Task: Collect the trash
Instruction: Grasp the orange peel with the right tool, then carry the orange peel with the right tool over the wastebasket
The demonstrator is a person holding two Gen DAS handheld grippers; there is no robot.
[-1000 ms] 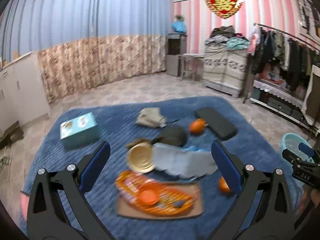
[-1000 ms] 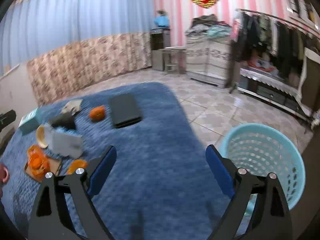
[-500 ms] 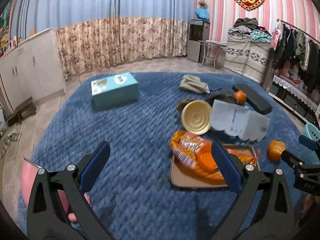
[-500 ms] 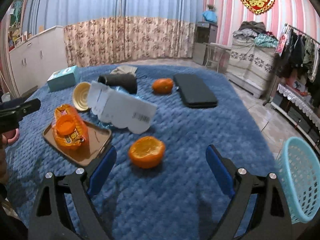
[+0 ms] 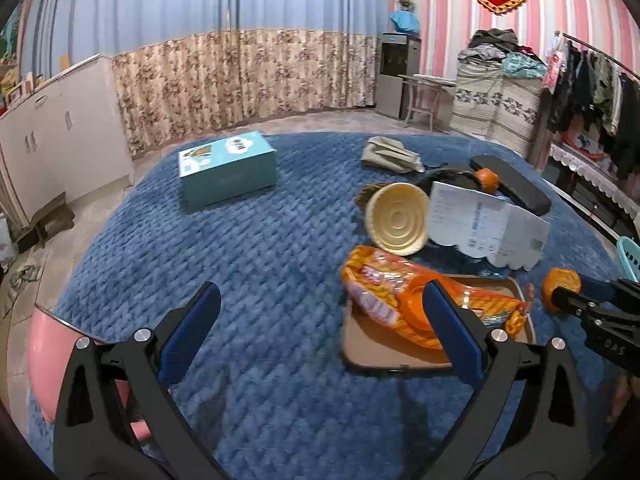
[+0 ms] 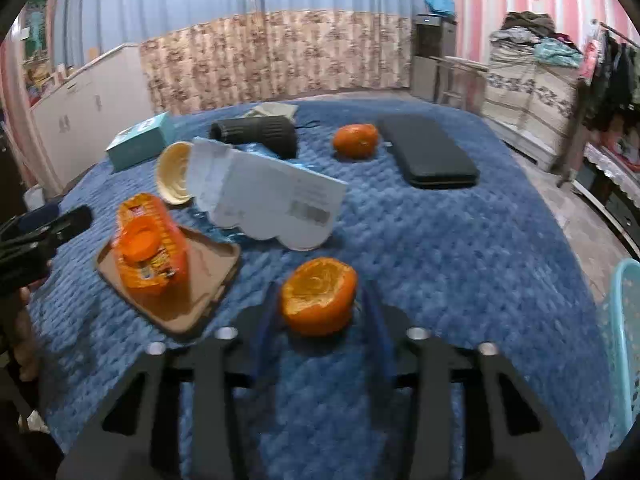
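Note:
A hollow orange peel half (image 6: 318, 296) lies on the blue rug (image 6: 460, 240); it also shows in the left wrist view (image 5: 560, 286). My right gripper (image 6: 320, 316) has its blurred blue fingers (image 6: 266, 320) close on either side of the peel. My left gripper (image 5: 316, 336) is open and empty above the rug (image 5: 260, 240), left of an orange snack wrapper (image 5: 400, 300) on a brown cardboard tray (image 5: 380, 352). A white torn paper package (image 6: 272, 200), a yellow paper bowl (image 6: 172, 178) and a whole orange (image 6: 356, 140) lie beyond.
A light-blue mesh basket (image 6: 624, 340) stands off the rug at the right. A teal box (image 5: 226, 166), a black case (image 6: 428, 154), a black cylinder (image 6: 260, 134) and a beige cloth (image 5: 390, 154) lie further back. Cabinets stand at the left.
My right gripper has swung from the basket to the rug, moved up to the peel half, and its fingers have narrowed around it. My left gripper has swung left and backed off.

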